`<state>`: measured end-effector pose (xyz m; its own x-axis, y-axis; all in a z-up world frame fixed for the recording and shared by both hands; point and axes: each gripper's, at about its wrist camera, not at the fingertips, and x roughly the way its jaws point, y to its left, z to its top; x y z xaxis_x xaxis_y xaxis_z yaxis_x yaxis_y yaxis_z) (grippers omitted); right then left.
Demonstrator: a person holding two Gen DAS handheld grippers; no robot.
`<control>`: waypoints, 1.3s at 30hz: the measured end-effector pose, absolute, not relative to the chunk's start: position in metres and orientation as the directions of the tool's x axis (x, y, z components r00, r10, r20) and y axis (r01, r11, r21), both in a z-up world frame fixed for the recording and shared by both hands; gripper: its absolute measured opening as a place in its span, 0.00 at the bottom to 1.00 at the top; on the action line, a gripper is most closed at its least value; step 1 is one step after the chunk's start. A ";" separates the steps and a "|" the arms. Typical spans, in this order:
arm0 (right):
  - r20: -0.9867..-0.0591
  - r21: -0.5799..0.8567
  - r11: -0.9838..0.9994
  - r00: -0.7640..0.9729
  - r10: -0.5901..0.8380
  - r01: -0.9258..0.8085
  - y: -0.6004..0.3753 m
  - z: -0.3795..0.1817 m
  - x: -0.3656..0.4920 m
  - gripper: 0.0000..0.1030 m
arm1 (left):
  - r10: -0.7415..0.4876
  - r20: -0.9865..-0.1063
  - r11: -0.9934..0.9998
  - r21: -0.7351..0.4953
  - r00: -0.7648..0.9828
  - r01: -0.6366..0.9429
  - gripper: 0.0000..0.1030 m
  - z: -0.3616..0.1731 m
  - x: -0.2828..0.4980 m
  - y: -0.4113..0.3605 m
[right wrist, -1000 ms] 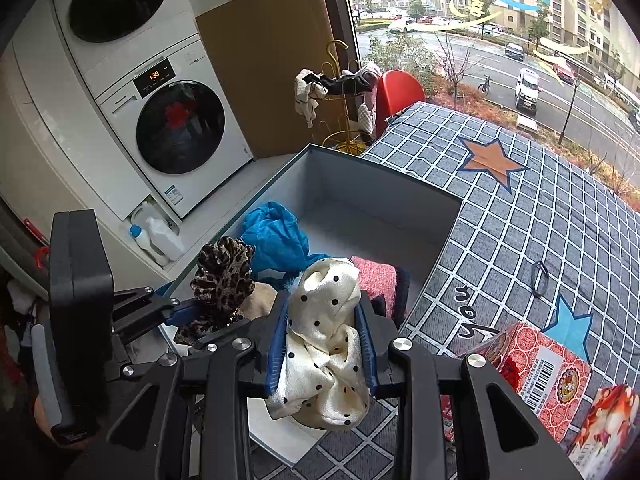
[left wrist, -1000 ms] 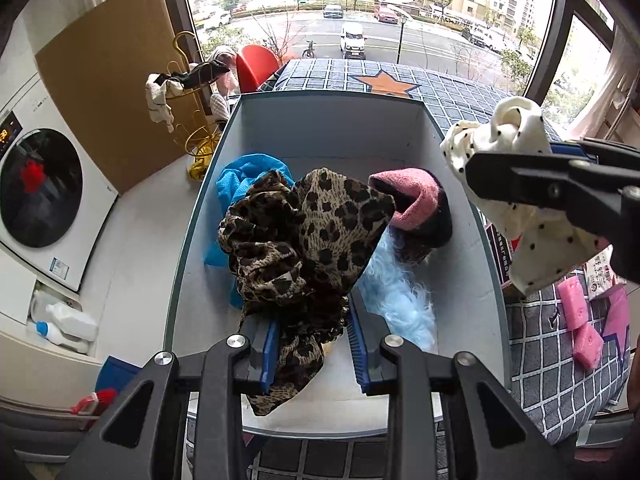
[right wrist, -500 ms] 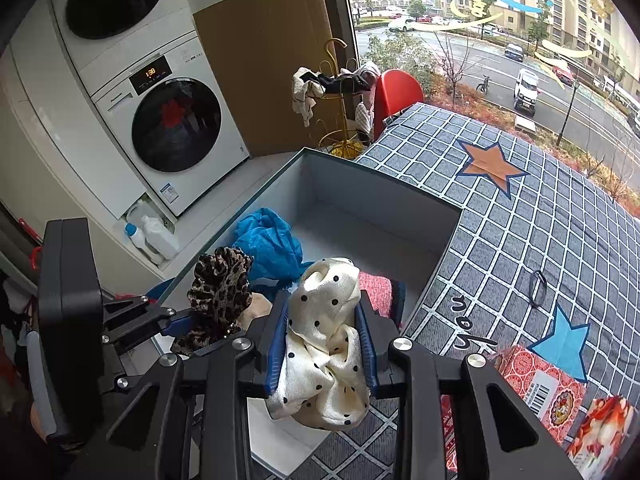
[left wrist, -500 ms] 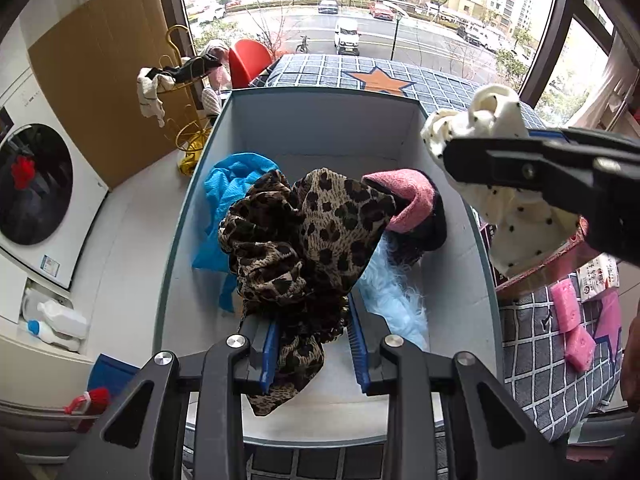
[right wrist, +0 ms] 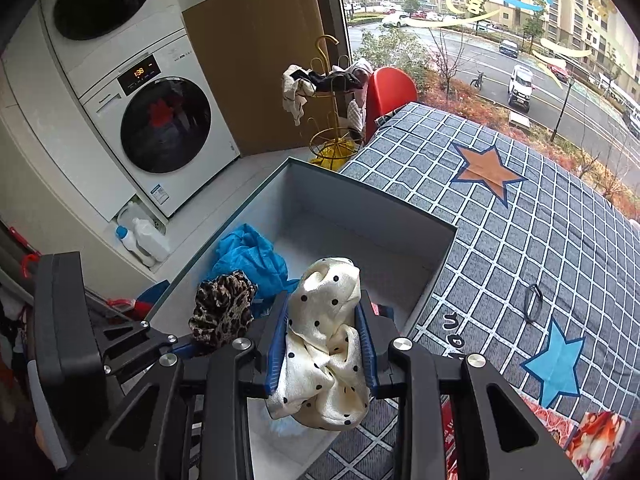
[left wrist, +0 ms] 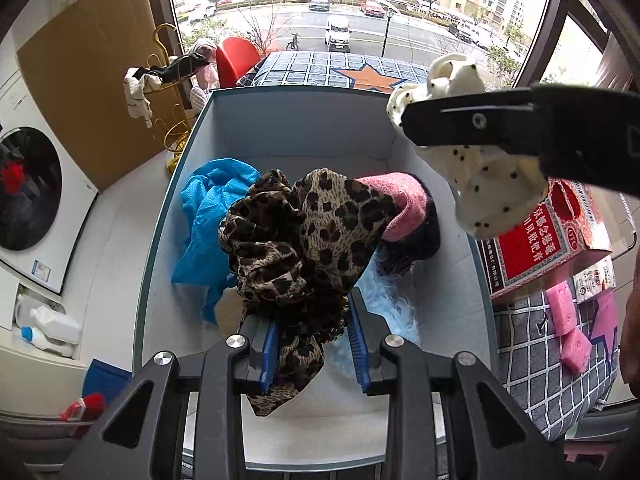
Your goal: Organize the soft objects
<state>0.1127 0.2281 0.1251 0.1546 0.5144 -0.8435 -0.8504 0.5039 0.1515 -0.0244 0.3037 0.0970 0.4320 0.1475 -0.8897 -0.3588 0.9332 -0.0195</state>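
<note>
A: What has changed in the last second?

B: Not the grips. The left claw stays closed on the leopard-print scarf, and the right claw stays clamped on the cream polka-dot cloth. What moves is the view: in the left wrist picture the grey box fills more of the frame than before, and the red carton at right is now plainly showing under the cream cloth.

A: So what does that mean for the tidying?

B: I judge both pieces are being carried over the box, neither released yet. The scarf hangs at centre frame above the box's inside; the cream cloth sits at upper right, over the box's right wall.

A: And the fabrics?

B: The scarf looks thin and crinkled, bunched into folds, with a tail drooping below the blue pads. The cream cloth is smooth and satiny, knotted into a puffy lump. Already in the box: a rumpled blue cloth at left, a nubby pink-and-dark knit at right, and a pale blue fluffy piece beneath the scarf.

A: The bedding beside it?

B: A grey checked cover with stars, flat and quilted.
</note>
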 end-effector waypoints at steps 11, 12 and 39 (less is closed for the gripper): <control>-0.857 0.139 0.510 0.155 0.491 -0.849 0.242 0.117 0.120 0.32 | 0.141 -0.896 0.933 -0.023 0.422 -0.360 0.34 0.094 -0.021 0.307; -0.858 0.136 0.511 0.157 0.489 -0.849 0.243 0.116 0.122 0.32 | 0.139 -0.896 0.933 -0.024 0.422 -0.359 0.34 0.093 -0.021 0.306; -0.779 0.210 0.555 0.204 0.592 -0.805 0.189 0.161 0.119 0.62 | 0.182 -0.856 0.946 0.018 0.485 -0.325 0.85 0.119 -0.025 0.283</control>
